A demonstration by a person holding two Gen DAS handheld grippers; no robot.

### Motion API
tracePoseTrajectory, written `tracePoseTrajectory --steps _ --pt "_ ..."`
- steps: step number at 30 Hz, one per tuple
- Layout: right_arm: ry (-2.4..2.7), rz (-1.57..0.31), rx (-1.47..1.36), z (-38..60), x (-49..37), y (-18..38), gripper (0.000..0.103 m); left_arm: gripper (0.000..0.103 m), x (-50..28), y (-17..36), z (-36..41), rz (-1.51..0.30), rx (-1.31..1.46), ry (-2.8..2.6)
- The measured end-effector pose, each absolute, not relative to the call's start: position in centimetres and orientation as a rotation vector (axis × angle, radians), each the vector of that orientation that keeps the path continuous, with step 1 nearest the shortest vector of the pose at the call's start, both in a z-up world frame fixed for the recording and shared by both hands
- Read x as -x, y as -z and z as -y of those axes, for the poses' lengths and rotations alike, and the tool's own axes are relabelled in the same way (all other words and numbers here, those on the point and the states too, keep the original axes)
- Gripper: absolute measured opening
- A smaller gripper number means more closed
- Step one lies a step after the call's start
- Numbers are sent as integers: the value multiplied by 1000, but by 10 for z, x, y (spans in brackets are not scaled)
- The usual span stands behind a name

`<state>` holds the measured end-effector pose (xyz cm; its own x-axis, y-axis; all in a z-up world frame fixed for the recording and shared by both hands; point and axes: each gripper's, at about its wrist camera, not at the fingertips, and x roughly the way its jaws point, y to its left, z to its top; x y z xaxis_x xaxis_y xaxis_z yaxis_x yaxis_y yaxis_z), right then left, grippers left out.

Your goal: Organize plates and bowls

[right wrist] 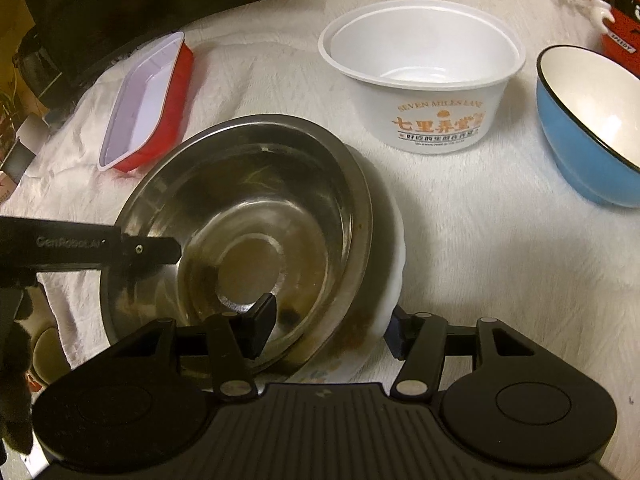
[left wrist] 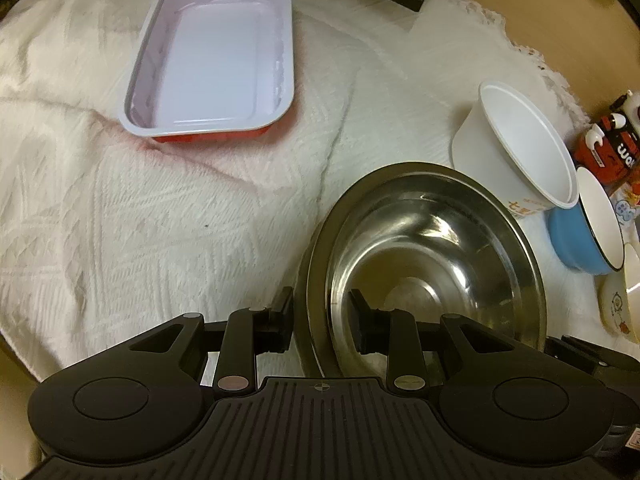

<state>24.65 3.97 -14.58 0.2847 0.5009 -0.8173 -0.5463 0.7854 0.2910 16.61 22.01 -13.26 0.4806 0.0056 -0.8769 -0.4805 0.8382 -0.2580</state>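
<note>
A steel bowl sits tilted in a white plate on the white cloth. My left gripper straddles the bowl's near rim, one finger inside and one outside, with a gap at the rim. It shows in the right wrist view at the bowl's left rim. My right gripper straddles the bowl and plate edge, jaws wide apart. A white paper bowl, a blue bowl and a red-sided white tray stand around.
A red and black box and a small patterned dish lie at the right. A dark object stands behind the tray. The wooden table edge shows beyond the cloth.
</note>
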Motion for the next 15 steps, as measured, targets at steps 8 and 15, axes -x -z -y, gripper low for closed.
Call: tracePoseTrajectory --steps 8,15 --pt "-723 -1062 4 -24 -253 141 57 29 -155 117 -225 -945 545 -348" --pt "-672 -979 -42 19 -257 122 58 29 -155 89 -220 -831 520 -379"
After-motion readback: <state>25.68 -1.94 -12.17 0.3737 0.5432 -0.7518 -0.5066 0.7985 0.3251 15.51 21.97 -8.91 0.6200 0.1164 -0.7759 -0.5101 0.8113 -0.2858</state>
